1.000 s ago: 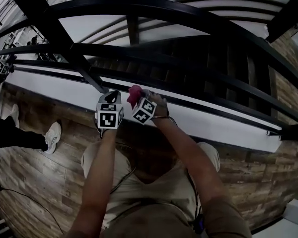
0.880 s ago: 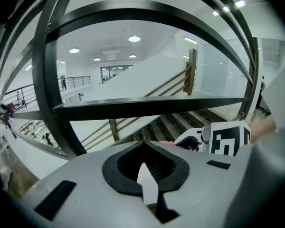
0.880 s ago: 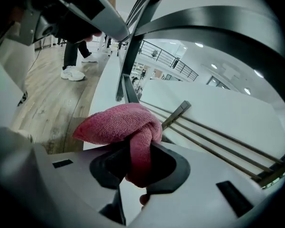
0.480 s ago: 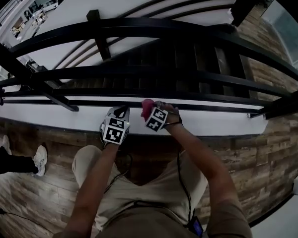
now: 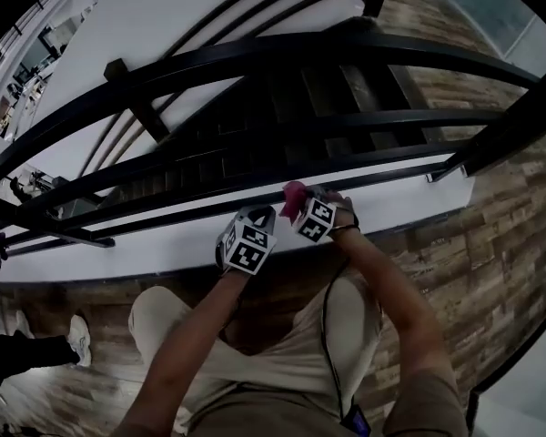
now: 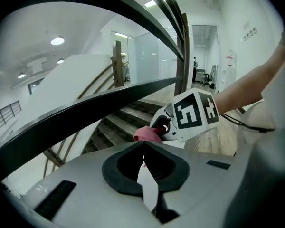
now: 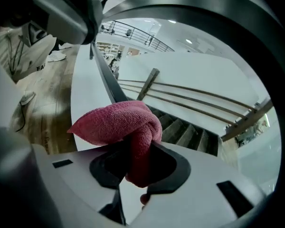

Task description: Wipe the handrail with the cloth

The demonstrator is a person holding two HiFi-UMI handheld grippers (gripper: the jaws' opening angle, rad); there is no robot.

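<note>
Left gripper (image 5: 257, 215) (image 6: 142, 146): tips pressed together, holding nothing | Right gripper (image 5: 298, 200) (image 7: 133, 151): squeezed tight on the soft pink-red cloth (image 5: 292, 194) (image 7: 118, 122) | Cloth: bunched up and sticking out past the tips, low down by the black metal handrail (image 5: 255, 53) | Grippers: side by side, close together

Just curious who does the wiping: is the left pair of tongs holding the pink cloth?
No, the left tongs are closed on nothing; the cloth is pinched in the right tongs.
</note>
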